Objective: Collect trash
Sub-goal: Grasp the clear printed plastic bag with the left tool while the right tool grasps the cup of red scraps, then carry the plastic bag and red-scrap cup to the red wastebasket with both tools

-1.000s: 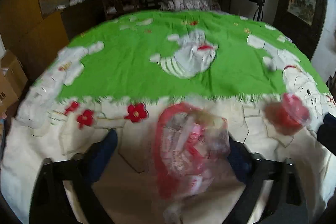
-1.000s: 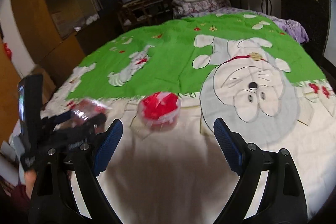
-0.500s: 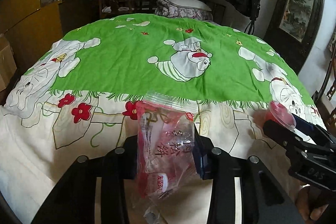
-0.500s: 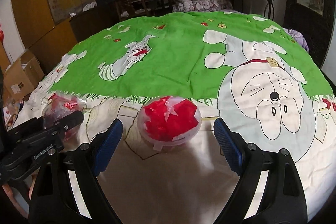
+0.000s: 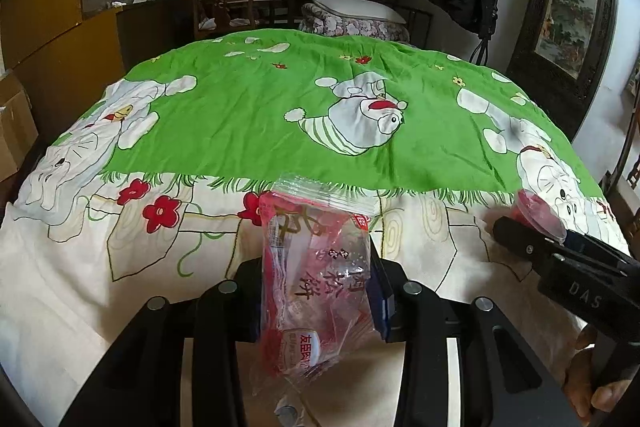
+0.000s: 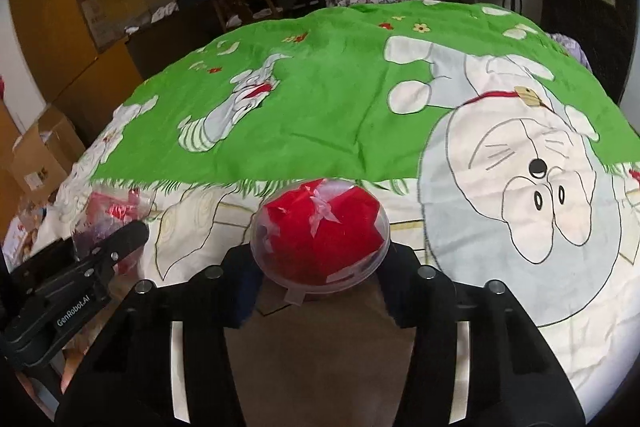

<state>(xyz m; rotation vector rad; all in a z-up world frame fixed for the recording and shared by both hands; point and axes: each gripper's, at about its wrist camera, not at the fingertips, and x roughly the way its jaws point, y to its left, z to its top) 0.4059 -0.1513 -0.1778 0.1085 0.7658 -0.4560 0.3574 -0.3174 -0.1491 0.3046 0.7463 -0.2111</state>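
Wrapper (image 5: 316, 279) upright lengthwise, clamped in left gripper (image 5: 318, 291).

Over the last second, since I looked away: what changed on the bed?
The left gripper closed on the plastic wrapper; the right gripper moved forward and closed around the round red container. The cartoon bedspread stayed put.

Left gripper (image 5: 320, 291) — fingers drawn in, clamping a clear wrapper (image 5: 316, 279) between the pads. Right gripper (image 6: 320, 263) — fingers likewise drawn in around a round clear container (image 6: 320, 235). Both lie level, side by side (bare hand (image 5: 600, 375) behind the right).
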